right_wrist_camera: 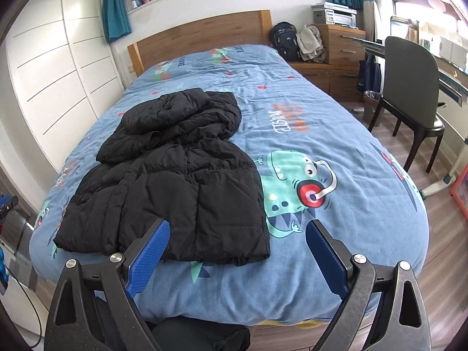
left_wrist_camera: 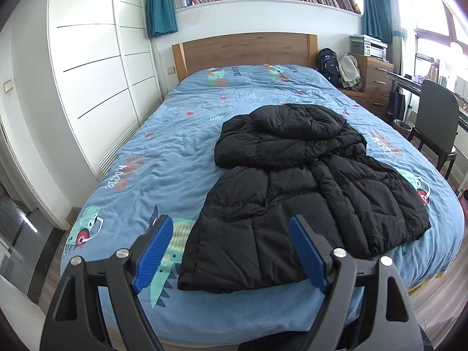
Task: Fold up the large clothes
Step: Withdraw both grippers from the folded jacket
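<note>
A black puffer jacket (left_wrist_camera: 295, 193) lies on the blue bed cover (left_wrist_camera: 163, 158), its hood and upper part bunched toward the headboard, its hem near the foot edge. It also shows in the right wrist view (right_wrist_camera: 175, 181), left of centre. My left gripper (left_wrist_camera: 231, 251) is open and empty, held above the foot of the bed just short of the jacket's hem. My right gripper (right_wrist_camera: 237, 257) is open and empty, held over the foot edge near the jacket's right hem corner.
A white wardrobe (left_wrist_camera: 87, 67) runs along the left of the bed. A wooden headboard (left_wrist_camera: 245, 49) is at the far end. A dresser (right_wrist_camera: 342, 46), backpack (right_wrist_camera: 285, 44), dark chair (right_wrist_camera: 409, 87) and desk stand on the right.
</note>
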Motion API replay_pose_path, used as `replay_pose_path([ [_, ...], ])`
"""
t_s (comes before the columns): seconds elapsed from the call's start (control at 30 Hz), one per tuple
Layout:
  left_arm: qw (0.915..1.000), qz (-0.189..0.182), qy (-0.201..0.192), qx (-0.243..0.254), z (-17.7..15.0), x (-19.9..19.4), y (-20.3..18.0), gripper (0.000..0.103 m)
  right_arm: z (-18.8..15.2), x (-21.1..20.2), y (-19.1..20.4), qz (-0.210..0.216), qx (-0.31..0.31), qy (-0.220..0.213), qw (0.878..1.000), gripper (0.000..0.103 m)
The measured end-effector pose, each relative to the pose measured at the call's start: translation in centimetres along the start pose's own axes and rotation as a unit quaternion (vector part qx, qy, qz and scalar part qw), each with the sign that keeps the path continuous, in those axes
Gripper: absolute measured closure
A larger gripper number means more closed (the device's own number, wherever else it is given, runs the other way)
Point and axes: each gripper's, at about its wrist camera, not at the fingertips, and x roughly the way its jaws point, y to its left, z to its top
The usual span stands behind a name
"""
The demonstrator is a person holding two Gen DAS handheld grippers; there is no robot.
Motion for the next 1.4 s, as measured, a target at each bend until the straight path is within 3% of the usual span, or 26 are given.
replay_pose_path([
  [0.57,0.9985,0.019,0.049,-0.017,-1.7,2.8,2.6,0.022,-1.0,0.8,-2.3,-0.009,0.047,0.018,0.999,0.006],
  [0.83,0.9959,0.030,0.084,-0.016,-2.1,6.5,2.7,0.022,-0.8,3.9,-3.8,-0.009,0.073,0.042,0.996,0.006],
  [1.4,0.9882,0.047,0.143,-0.030,-3.9,13.8,2.5,0.022,0.0,10.7,-2.6,0.004,0.057,0.097,0.994,0.006],
])
